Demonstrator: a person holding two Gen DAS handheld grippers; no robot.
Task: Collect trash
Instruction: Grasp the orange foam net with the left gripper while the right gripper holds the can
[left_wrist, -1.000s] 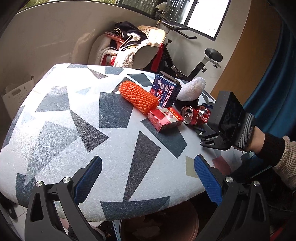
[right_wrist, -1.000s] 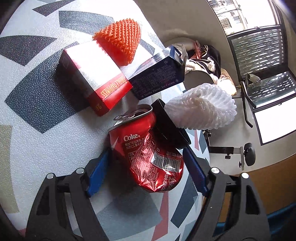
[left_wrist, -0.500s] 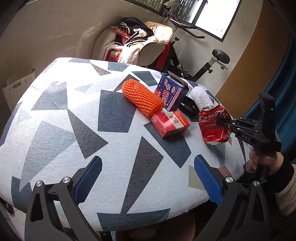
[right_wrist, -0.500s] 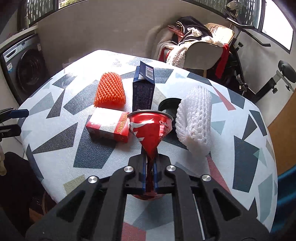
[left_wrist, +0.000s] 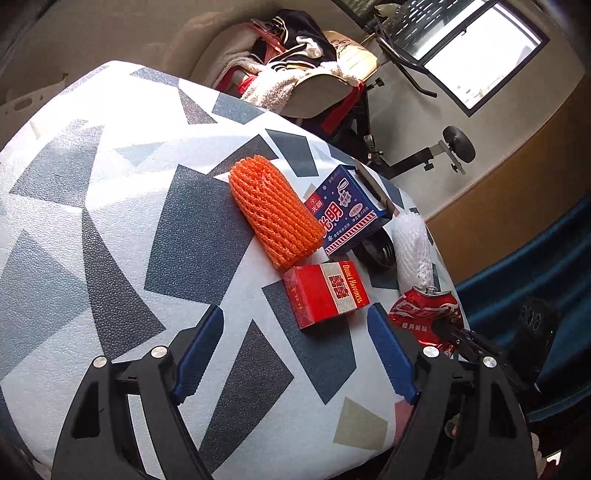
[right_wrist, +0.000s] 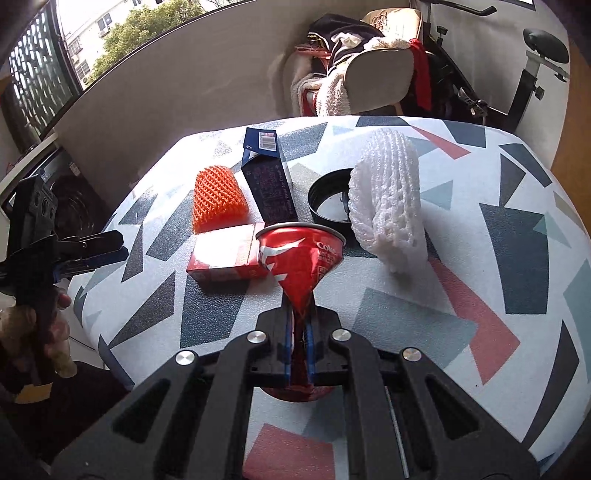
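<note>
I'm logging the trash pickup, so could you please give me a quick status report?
Right gripper shut on crushed red cola can. Left gripper closing, nothing between pads, facing red cardboard cigarette pack. Nothing blocking it.

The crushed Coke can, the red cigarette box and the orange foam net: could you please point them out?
crushed Coke can (right_wrist: 301, 254): right wrist view, red side wall.
red cigarette box (left_wrist: 327, 293): left wrist view, top face.
orange foam net (left_wrist: 273, 210): left wrist view, middle of mesh.
</note>
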